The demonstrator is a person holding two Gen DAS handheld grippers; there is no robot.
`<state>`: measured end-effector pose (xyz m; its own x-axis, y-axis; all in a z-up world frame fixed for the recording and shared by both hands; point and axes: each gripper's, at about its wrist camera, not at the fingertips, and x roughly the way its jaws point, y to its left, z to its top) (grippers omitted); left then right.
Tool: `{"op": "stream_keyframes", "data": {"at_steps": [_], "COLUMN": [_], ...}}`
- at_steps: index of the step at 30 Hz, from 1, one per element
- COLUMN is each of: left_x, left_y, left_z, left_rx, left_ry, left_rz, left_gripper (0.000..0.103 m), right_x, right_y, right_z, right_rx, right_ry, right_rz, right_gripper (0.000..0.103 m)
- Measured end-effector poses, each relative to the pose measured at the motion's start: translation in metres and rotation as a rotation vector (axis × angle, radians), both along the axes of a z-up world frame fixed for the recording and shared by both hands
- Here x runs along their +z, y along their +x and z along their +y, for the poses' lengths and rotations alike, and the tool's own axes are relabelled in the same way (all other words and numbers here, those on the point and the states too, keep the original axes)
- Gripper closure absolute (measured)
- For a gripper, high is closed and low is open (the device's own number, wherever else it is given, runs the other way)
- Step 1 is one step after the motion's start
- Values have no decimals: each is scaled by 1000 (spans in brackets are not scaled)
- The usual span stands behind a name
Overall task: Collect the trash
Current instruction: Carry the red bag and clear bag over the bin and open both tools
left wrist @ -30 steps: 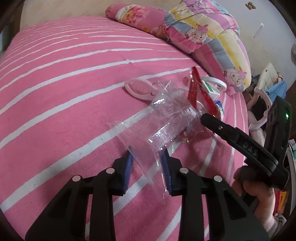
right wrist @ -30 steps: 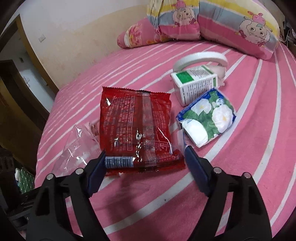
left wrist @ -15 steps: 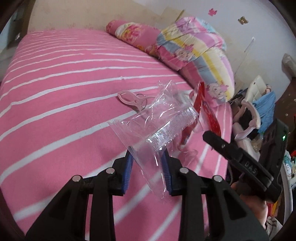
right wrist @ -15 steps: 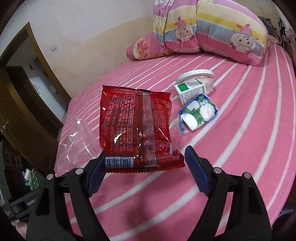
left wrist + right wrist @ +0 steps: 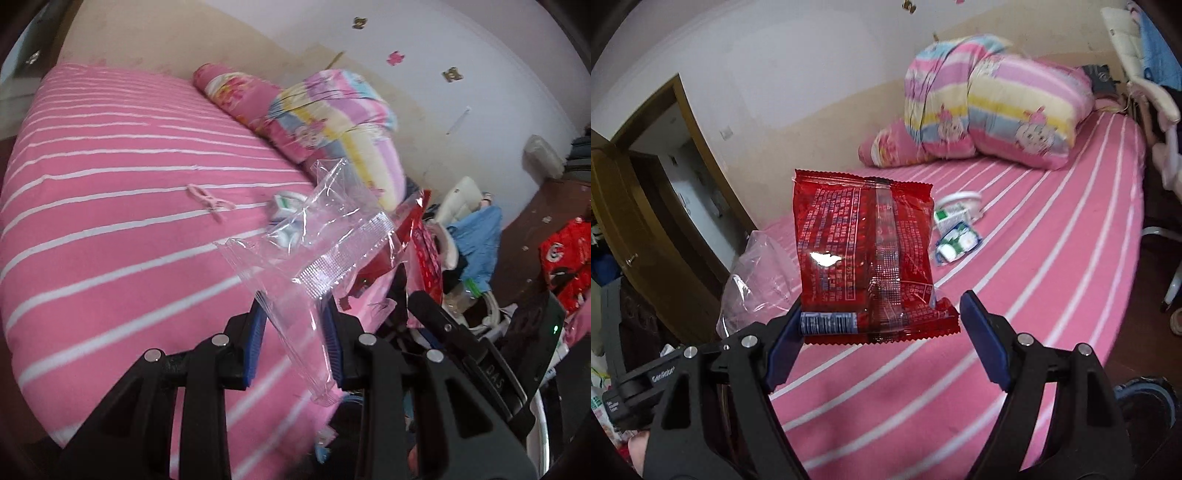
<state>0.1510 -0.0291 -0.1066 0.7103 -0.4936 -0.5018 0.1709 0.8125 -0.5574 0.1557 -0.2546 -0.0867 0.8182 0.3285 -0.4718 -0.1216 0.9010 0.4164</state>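
My left gripper (image 5: pixel 293 332) is shut on a clear plastic wrapper (image 5: pixel 317 251) and holds it up over the edge of the bed. My right gripper (image 5: pixel 882 325) holds a red snack packet (image 5: pixel 864 266) upright in the air, its jaws wide with the packet spanning them. The red packet also shows in the left wrist view (image 5: pixel 424 243), and the clear wrapper in the right wrist view (image 5: pixel 757 280). A green-and-white carton (image 5: pixel 951 214) and a blue floral tissue pack (image 5: pixel 956 243) lie on the pink striped bed (image 5: pixel 1052 258).
A pink clothes peg (image 5: pixel 207 197) lies on the bed. Pillows and a folded quilt (image 5: pixel 993 103) sit at its head. A chair with clothes (image 5: pixel 469 221) and red bags (image 5: pixel 565 266) stand beside the bed. A wooden door (image 5: pixel 646 221) is at the left.
Both grippers have lifted their packets and pulled back from the bed toward its edge. The items left on the bed look smaller and farther away.
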Motion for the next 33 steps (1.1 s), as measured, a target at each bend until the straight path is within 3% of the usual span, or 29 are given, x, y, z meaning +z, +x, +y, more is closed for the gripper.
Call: {"op": "stream_keyframes", "data": {"at_steps": [1,8,14,22,33], "left_x": [7,34,31,0,-72], "left_y": [-8,-49,-66,-69,-63], "left_z": [-5,-50,-92,-161,-252], "left_rx": [-10,-89,-173,-316,-484], "left_ry": [-6,-24,-24,5,87], "left_rz": [-9,-42,-19,86,278], "left_gripper": [74,74,74,74,74], "right_x": [7,27,29,1,-80], "right_y": [-11,-62,-108,-150,-193], "right_z": [-7,-55,-97,-152,-217], "right_rx": [-7,-72,-134,-230,-347], "right_ry": [6,20,16,13,18], "right_rz": [0,2,5,73,264], "right_gripper": [32,34,34,34,34]}}
